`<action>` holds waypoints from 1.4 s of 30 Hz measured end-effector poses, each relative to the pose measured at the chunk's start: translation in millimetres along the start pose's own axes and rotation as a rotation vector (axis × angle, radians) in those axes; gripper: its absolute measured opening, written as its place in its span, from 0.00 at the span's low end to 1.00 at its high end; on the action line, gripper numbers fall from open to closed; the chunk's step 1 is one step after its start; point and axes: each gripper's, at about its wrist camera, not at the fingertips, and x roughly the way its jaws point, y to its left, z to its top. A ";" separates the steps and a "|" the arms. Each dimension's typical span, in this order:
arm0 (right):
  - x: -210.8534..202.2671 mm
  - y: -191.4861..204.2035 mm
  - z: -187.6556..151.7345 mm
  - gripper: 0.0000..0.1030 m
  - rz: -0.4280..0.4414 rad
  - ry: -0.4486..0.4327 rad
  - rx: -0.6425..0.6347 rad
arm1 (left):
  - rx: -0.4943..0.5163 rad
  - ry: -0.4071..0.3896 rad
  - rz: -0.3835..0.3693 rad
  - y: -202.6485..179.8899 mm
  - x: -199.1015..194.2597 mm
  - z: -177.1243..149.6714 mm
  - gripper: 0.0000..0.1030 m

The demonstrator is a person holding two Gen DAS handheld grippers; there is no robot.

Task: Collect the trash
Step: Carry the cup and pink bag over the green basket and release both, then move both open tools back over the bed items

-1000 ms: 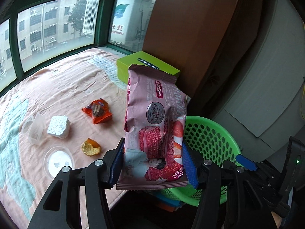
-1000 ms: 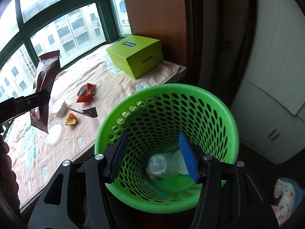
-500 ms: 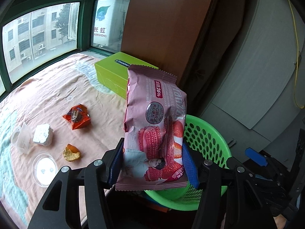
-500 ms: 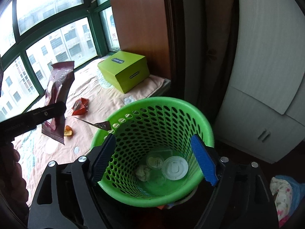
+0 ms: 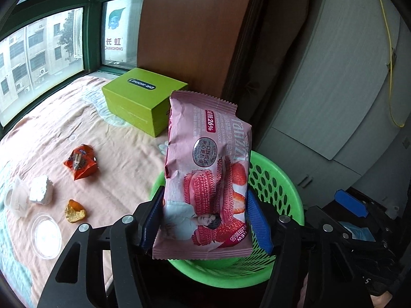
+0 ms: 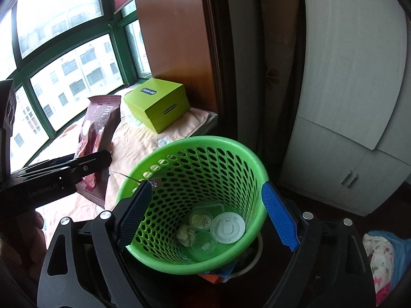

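Note:
My left gripper [image 5: 204, 220] is shut on a pink snack wrapper [image 5: 208, 169] and holds it upright just left of the green basket [image 5: 280, 179]. In the right wrist view the wrapper [image 6: 99, 133] hangs left of the basket rim [image 6: 195, 141]. My right gripper [image 6: 205, 215] is open wide, its blue pads either side of the basket, with a bit of clear film by the left pad. The basket holds cup lids and a crumpled tissue [image 6: 186, 233]. On the peach cloth lie an orange wrapper [image 5: 82, 161], a white lump [image 5: 41, 192], an orange crumb [image 5: 74, 210], a clear cup [image 5: 15, 195] and a clear lid [image 5: 46, 231].
A lime-green box [image 5: 143, 97] stands at the back of the cloth-covered ledge by the window. A brown panel and grey cabinet doors [image 6: 346, 102] stand to the right. Flowered cloth [image 6: 385, 256] lies on the floor at lower right.
My left gripper has carried the pink wrapper rightward toward the basket. My right gripper has opened wider and drawn back from the basket.

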 end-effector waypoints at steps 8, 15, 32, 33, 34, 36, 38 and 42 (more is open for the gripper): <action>-4.0 -5.7 -0.7 0.86 -0.014 -0.010 0.009 | 0.021 -0.004 -0.008 -12.6 2.4 1.3 0.74; -5.7 -7.1 -0.6 0.86 -0.015 -0.012 0.012 | 0.014 -0.005 -0.002 -9.9 1.1 0.8 0.79; 13.6 50.9 7.9 0.88 0.097 0.008 -0.097 | -0.134 -0.053 0.147 75.5 -39.9 -10.9 0.83; 16.3 56.6 8.7 0.88 0.109 0.013 -0.106 | -0.145 -0.056 0.161 82.9 -43.1 -12.4 0.83; 18.6 62.0 9.4 0.88 0.121 0.017 -0.113 | -0.157 -0.056 0.177 90.5 -45.9 -13.8 0.83; 24.0 73.6 10.8 0.88 0.146 0.026 -0.131 | -0.182 -0.059 0.203 105.8 -51.9 -17.1 0.83; 29.3 85.5 11.1 0.88 0.167 0.035 -0.151 | -0.207 -0.061 0.235 121.7 -57.3 -20.8 0.83; 42.0 110.3 10.6 0.88 0.216 0.063 -0.183 | -0.257 -0.064 0.280 153.6 -65.8 -29.7 0.83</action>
